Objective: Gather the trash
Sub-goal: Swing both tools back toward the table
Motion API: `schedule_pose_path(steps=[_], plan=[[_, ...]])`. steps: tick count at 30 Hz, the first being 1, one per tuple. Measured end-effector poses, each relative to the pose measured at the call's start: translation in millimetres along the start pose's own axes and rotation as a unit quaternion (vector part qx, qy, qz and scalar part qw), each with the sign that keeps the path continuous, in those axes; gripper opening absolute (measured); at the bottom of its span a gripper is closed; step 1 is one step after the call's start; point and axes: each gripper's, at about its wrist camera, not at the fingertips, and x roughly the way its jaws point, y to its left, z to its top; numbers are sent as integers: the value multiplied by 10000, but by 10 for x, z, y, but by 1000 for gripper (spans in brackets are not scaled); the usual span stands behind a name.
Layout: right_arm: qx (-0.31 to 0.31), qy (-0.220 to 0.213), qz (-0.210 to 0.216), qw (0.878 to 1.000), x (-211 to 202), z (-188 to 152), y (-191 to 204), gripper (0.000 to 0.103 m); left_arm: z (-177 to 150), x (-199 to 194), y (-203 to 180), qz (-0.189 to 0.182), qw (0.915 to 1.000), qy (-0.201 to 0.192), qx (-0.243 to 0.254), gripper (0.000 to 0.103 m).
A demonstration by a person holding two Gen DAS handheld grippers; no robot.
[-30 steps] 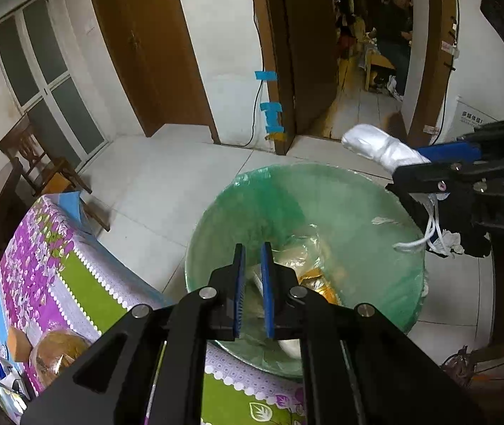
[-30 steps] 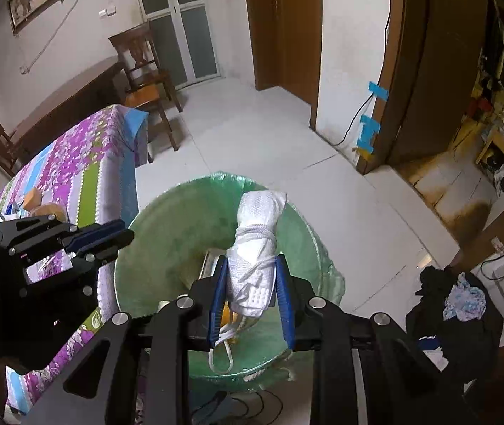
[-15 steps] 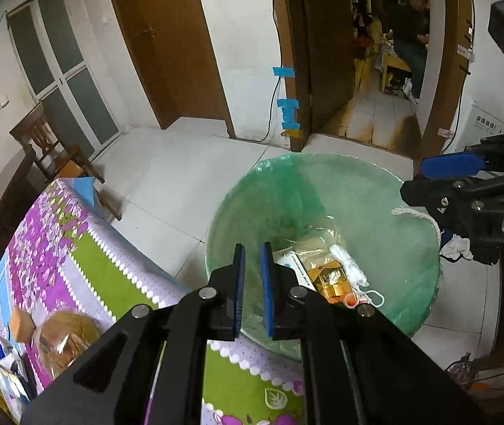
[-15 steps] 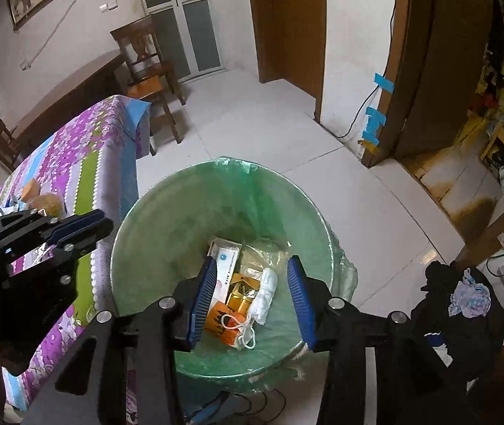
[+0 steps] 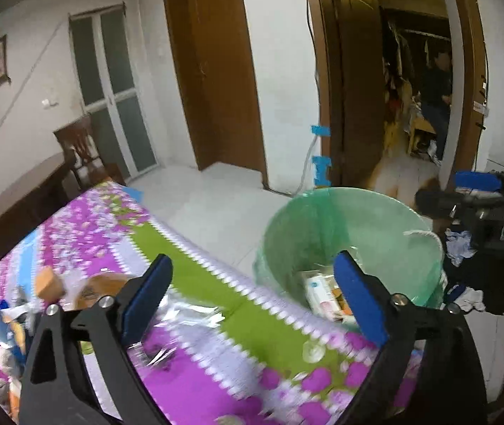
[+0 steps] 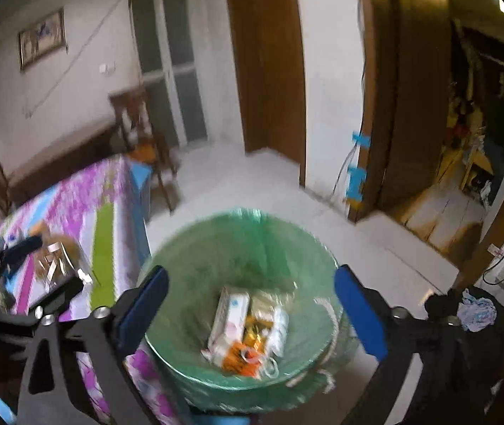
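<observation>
Trash bin (image 6: 241,248) loaded; both my grippers (image 5: 252,304) (image 6: 252,311) just sprang wide, empty; blurry foil wrapper (image 5: 188,311), probably, could slide away

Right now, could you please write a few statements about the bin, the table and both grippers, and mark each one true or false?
1. The right gripper holds a white bundle. False: its jaws, just opened, stand wide and empty.
2. The bin is lined with a green bag. True.
3. The bin is empty. False: a white box and orange wrappers lie inside.
4. The left gripper is open over the table. True; its jaws have just opened.
5. The table is bare wood. False: a purple and green floral cloth covers it.
</observation>
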Motion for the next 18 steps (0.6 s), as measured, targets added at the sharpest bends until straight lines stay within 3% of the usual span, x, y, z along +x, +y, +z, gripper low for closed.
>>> schedule_pose_path(steps=[4,6,10,15,18], plan=[[-63,-536,172,9984,-206,-126,225,98,-157,-252,172,113,9998,-129,-124,95],[-232,-697,311,9968,-267,-182,372,98,-264,-416,334,234,9988,-165,-390,95],[-716,-832,675,9917,-358,-292,759,98,-474,-693,756,70,9948,-145,-1002,95],[-1262,-493,1665,9767,-401,-361,1323,97,-747,-1105,1220,626,9894,-203,-1294,95],[-1712,-17,2631,9494,-365,-393,1844,92,-977,-1395,1622,844,9785,-240,-1867,97]])
